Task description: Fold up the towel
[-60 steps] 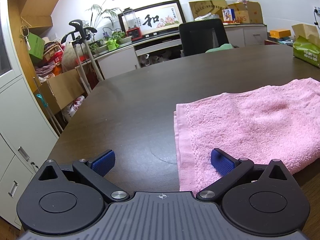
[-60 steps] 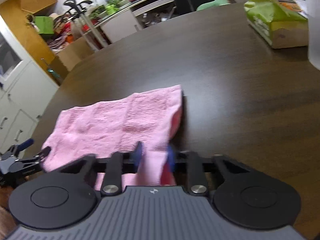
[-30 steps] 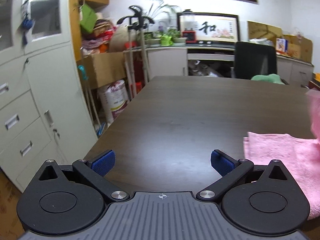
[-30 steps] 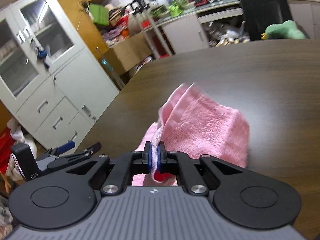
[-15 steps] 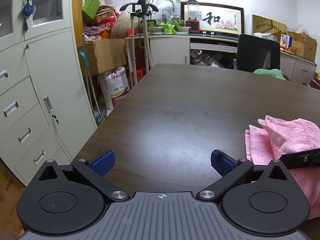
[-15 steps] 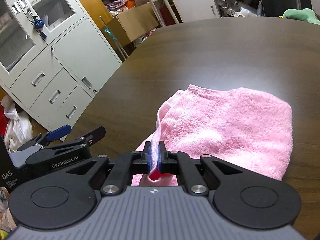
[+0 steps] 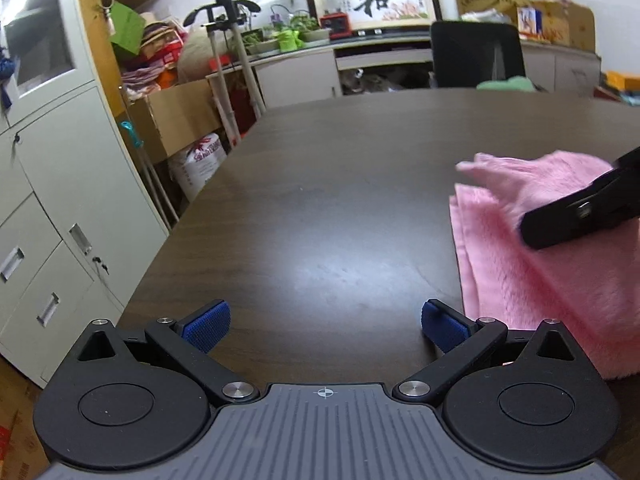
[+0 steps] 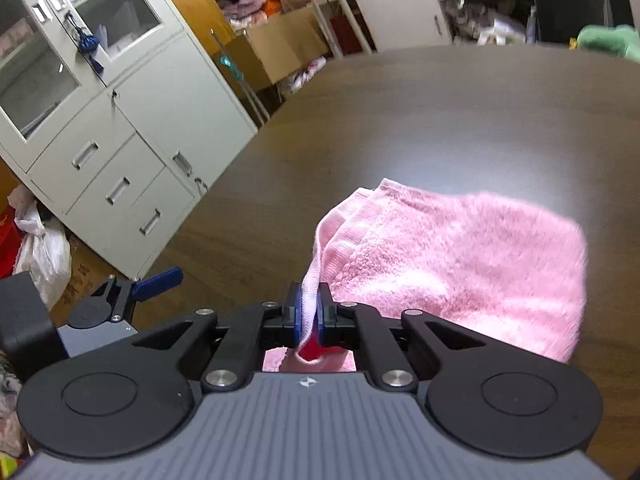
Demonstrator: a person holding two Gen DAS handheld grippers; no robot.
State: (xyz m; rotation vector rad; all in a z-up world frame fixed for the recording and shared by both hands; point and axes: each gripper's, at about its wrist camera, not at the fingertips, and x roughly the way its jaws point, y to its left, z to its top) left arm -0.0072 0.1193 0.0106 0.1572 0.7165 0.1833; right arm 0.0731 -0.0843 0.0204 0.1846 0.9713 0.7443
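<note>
A pink towel [image 8: 452, 252] lies folded over on the dark wooden table [image 8: 440, 120]. My right gripper [image 8: 307, 314] is shut on the towel's hemmed edge at its near left corner, low over the table. In the left wrist view the towel [image 7: 532, 264] is at the right, with the right gripper's black finger [image 7: 576, 216] resting across it. My left gripper [image 7: 325, 326] is open and empty, its blue pads wide apart just left of the towel's near edge. It also shows in the right wrist view [image 8: 120, 300] at the lower left.
Grey metal cabinets [image 8: 120, 120] stand left of the table edge. A black office chair [image 7: 476, 54] with a green cloth is at the far end. Cardboard boxes [image 7: 176, 120], a sack and stands crowd the floor beyond the table's left side.
My right gripper has carried the towel's edge across to the left, folding the towel over, and come down close to the table. My left gripper stayed open and swung left, off the towel.
</note>
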